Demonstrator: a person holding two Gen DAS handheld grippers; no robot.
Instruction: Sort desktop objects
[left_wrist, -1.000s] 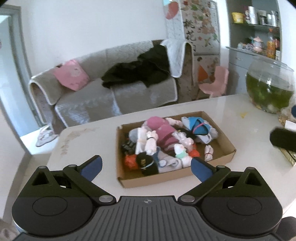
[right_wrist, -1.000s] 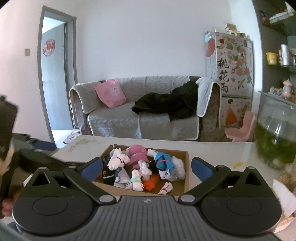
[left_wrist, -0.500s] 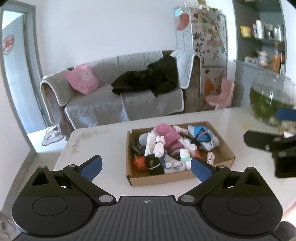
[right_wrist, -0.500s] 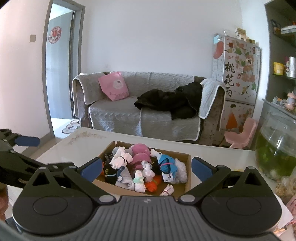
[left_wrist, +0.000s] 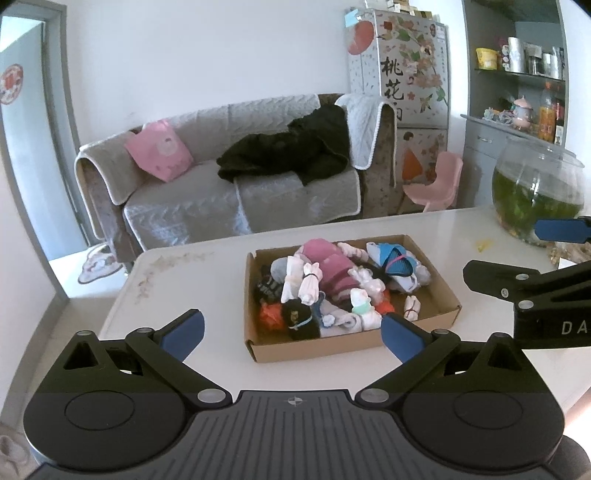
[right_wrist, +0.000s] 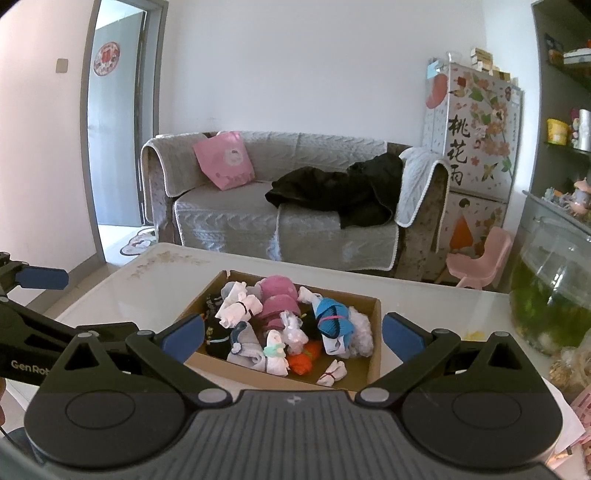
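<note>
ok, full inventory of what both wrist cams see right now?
cardboard box: 1, brown, middle of the table, open
sock bundles: many, pink, white, blue, black, orange, grey, piled in the box
table: 1, white
fishbowl: 1, clear with green water, table's right end
sofa: 1, grey, behind the table
pink cushion: 1, on the sofa
dark clothing: 1 heap, on the sofa
pink chair: 1, by the sofa
left hand-held gripper: open, empty
right hand-held gripper: open, empty

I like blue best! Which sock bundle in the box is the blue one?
The bright blue bundle with a pink band, at the cardboard box's far right; the others are pink, white, black, orange.
</note>
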